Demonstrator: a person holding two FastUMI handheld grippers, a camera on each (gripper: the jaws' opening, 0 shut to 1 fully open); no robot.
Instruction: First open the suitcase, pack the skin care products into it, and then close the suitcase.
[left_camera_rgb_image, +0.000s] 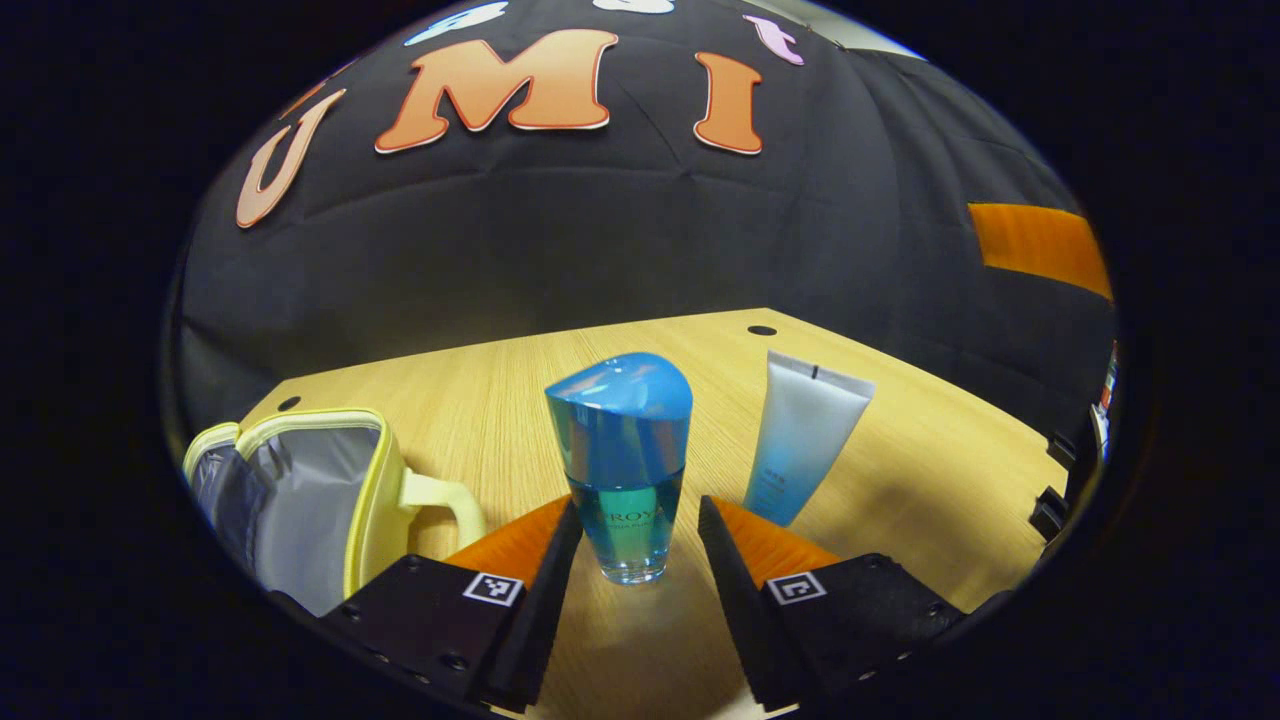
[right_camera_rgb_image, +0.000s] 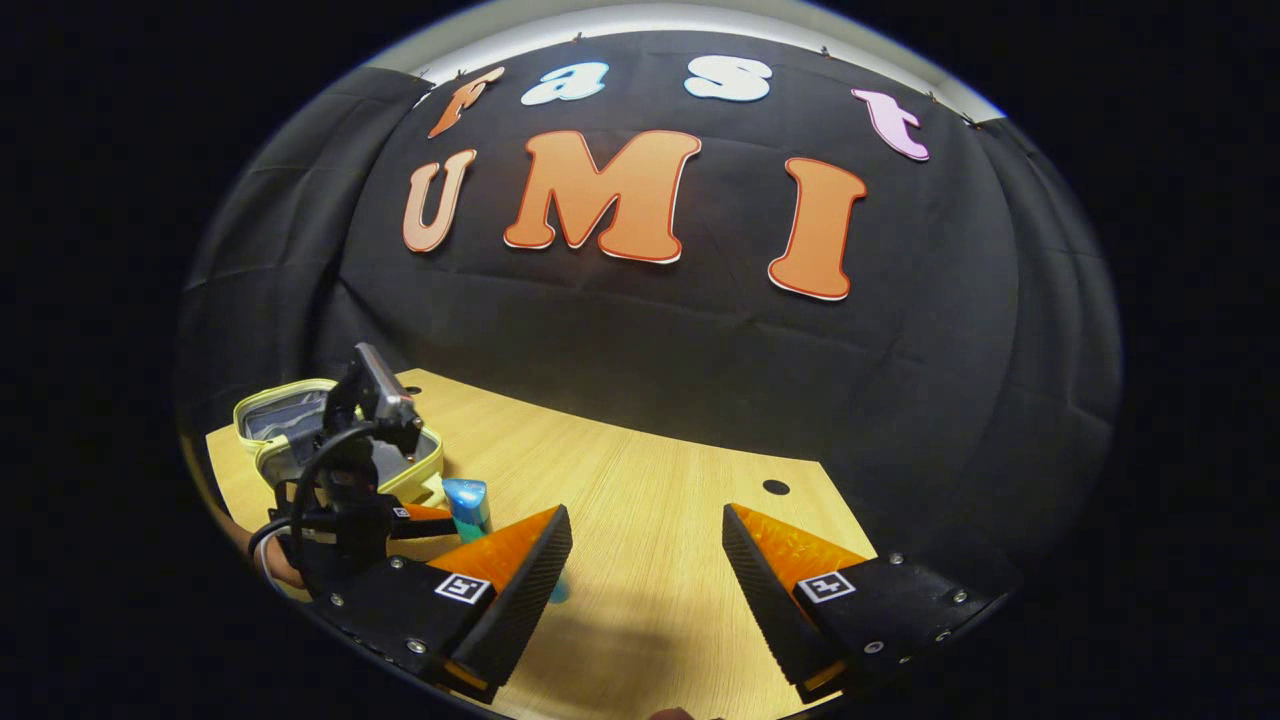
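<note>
A blue skin care bottle (left_camera_rgb_image: 622, 460) with a rounded blue cap stands upright on the wooden table (left_camera_rgb_image: 930, 470). My left gripper (left_camera_rgb_image: 638, 508) is open, with one finger on each side of the bottle's lower half and a small gap on both sides. A white-to-blue tube (left_camera_rgb_image: 805, 450) lies on the table just right of the bottle. The small yellow suitcase (left_camera_rgb_image: 300, 500) sits open at the left, its grey lining showing. In the right gripper view my right gripper (right_camera_rgb_image: 645, 520) is open over bare table, and the left gripper (right_camera_rgb_image: 350, 480) is at the bottle (right_camera_rgb_image: 467, 505) beside the suitcase (right_camera_rgb_image: 290, 425).
The black cloth wall runs close behind the table. A round cable hole (left_camera_rgb_image: 762, 330) sits near the table's far corner, and another hole (right_camera_rgb_image: 775, 487) shows in the right gripper view. A hand (right_camera_rgb_image: 262, 560) holds the left gripper. The table's right edge drops off beyond the tube.
</note>
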